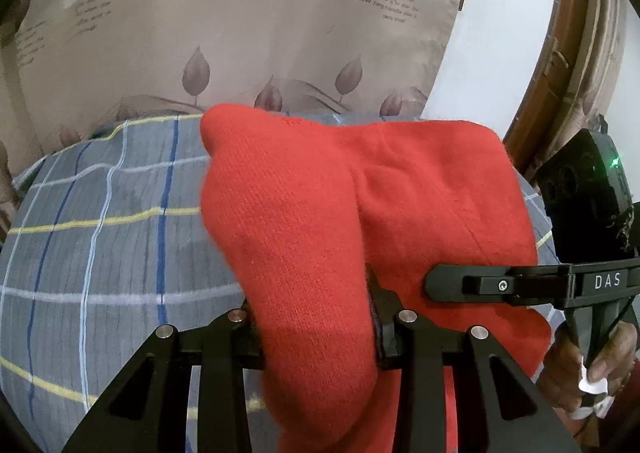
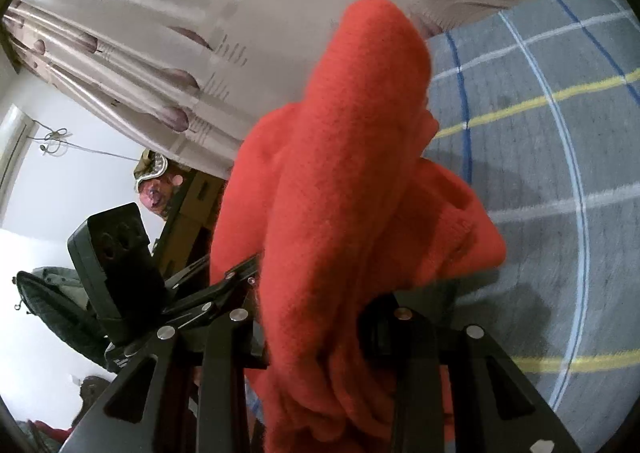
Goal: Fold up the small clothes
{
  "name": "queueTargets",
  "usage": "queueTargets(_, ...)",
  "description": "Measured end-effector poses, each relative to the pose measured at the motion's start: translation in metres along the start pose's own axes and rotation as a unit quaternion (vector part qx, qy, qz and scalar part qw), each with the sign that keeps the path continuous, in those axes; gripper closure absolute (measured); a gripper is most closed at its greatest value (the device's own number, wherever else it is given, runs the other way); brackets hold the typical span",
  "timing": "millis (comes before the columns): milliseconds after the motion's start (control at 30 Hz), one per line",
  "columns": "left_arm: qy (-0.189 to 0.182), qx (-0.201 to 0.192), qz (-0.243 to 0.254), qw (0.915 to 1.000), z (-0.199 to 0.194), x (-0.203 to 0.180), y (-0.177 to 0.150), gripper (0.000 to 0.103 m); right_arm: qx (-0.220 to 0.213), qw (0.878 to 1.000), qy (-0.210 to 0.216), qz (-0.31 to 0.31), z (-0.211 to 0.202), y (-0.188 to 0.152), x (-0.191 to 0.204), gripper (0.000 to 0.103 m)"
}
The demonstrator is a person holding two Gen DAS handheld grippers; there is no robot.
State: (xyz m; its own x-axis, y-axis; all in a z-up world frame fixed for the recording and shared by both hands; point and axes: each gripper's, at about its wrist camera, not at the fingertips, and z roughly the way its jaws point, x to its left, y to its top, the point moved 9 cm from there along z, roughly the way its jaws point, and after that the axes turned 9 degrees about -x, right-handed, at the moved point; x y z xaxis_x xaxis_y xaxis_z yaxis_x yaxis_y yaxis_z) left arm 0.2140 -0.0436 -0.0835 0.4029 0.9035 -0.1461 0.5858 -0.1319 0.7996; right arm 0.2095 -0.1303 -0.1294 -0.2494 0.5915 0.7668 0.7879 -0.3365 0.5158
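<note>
Garment: one red knitted woollen garment (image 1: 320,221), lifted above the grey checked bedsheet (image 1: 100,233); its far part drapes onto the sheet
Left gripper (image 1: 316,329): jaws pinching a thick fold of the knit
Right gripper (image 2: 320,317): jaws pinching another bunch; just beside the left
Relation: cloth runs forward from both tools, so neither hand is nearer
Count: two grippers, one garment

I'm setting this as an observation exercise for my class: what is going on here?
A person is folding a red knitted garment over a bed covered in a grey checked sheet. The left gripper and the right gripper are each clamped on a bunch of the red fabric. A leaf-patterned curtain hangs behind.
</note>
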Motion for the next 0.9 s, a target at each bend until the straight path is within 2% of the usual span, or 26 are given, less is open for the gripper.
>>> queueTargets(400, 0.012, 0.027, -0.007, 0.9995, 0.009, 0.006, -0.049, 0.067, 0.021, 0.999, -0.012, 0.037, 0.017, -0.040, -0.018, 0.072)
queueTargets(567, 0.016, 0.021, -0.009, 0.9996, 0.018, 0.009, -0.060, 0.066, 0.026, 0.998, -0.020, 0.052, 0.022, -0.049, -0.036, 0.072)
queueTargets(667, 0.021, -0.004, -0.014, 0.9997, 0.019, 0.013, -0.063, 0.057, 0.021, 0.998, -0.034, 0.040, 0.020, -0.049, -0.047, 0.069)
queueTargets(733, 0.034, -0.021, -0.011, 0.9991, 0.020, 0.016, -0.064, 0.048, 0.012, 0.998, -0.056, 0.013, 0.018, -0.047, -0.051, 0.061)
queueTargets(800, 0.072, -0.037, 0.008, 0.9967, 0.017, 0.020, -0.063, 0.036, -0.004, 0.996, -0.087, -0.019, 0.011, -0.044, -0.051, 0.053)
queueTargets(833, 0.092, -0.050, 0.019, 0.9944, 0.014, 0.021, -0.061, 0.034, -0.018, 0.992, -0.112, -0.046, 0.005, -0.041, -0.048, 0.050)
queueTargets(900, 0.130, -0.092, 0.047, 0.9861, 0.000, 0.020, -0.052, 0.024, -0.060, 0.977, -0.164, -0.120, -0.013, -0.036, -0.034, 0.048)
